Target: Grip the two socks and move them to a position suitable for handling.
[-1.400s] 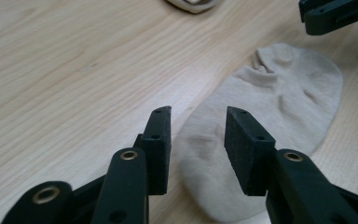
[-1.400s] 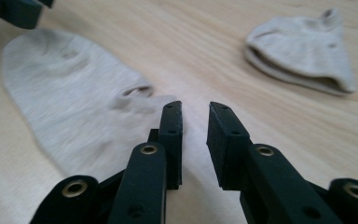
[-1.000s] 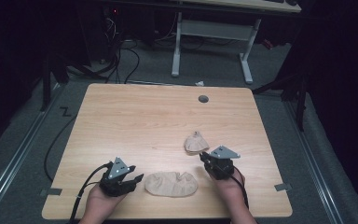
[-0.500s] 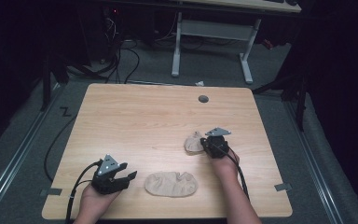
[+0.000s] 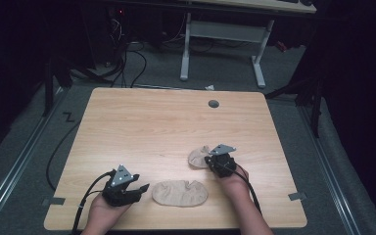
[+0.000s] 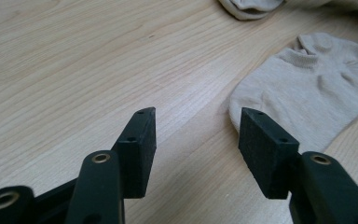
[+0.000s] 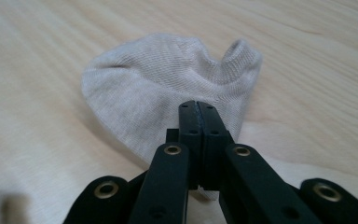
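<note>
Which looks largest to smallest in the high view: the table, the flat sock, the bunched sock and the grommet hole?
1. table
2. flat sock
3. bunched sock, partly hidden behind the right gripper
4. grommet hole

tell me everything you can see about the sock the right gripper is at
The smaller sock is a beige ankle sock of fine ribbed knit, bunched up with its cuff opening raised at one side. It lies on the wooden table, apart from the flat sock nearer the front edge. The right gripper has its fingers shut on its near edge.
</note>
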### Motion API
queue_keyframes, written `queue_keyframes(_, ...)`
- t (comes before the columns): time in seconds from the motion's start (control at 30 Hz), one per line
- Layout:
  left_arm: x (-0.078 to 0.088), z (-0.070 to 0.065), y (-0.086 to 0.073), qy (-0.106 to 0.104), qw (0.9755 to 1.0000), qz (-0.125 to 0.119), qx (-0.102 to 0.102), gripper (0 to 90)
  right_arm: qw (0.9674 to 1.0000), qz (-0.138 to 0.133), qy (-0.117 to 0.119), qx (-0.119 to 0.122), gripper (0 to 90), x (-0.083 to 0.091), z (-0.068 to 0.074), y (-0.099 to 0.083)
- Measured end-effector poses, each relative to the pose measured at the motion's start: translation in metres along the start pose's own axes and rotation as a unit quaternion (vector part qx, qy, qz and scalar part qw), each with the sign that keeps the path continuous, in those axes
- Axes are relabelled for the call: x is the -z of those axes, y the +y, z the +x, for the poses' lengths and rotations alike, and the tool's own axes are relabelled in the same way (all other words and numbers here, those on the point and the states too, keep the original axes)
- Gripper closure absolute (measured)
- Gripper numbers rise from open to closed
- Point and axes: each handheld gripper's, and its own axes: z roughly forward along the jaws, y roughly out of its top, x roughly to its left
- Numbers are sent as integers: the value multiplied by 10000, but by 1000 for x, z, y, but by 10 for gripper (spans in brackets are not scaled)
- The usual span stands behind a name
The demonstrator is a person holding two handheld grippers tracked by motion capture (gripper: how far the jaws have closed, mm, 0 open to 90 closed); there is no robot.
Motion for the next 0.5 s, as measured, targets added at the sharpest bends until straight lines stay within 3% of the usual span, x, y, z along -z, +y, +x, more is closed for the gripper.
queue_keyframes(0.27,-2,-4,2,-78,9999,19,-97,467,9996,16,83,254,885,9,23,-5)
queue_keyframes(0.33,-2,-4,3,-78,9999,19,-98,465,9999,-11,66,157,814,11,23,-3)
queue_keyframes(0.5,-3,-4,4,-77,9999,15,-114,464,9984,-530,172,60,645,23,36,8)
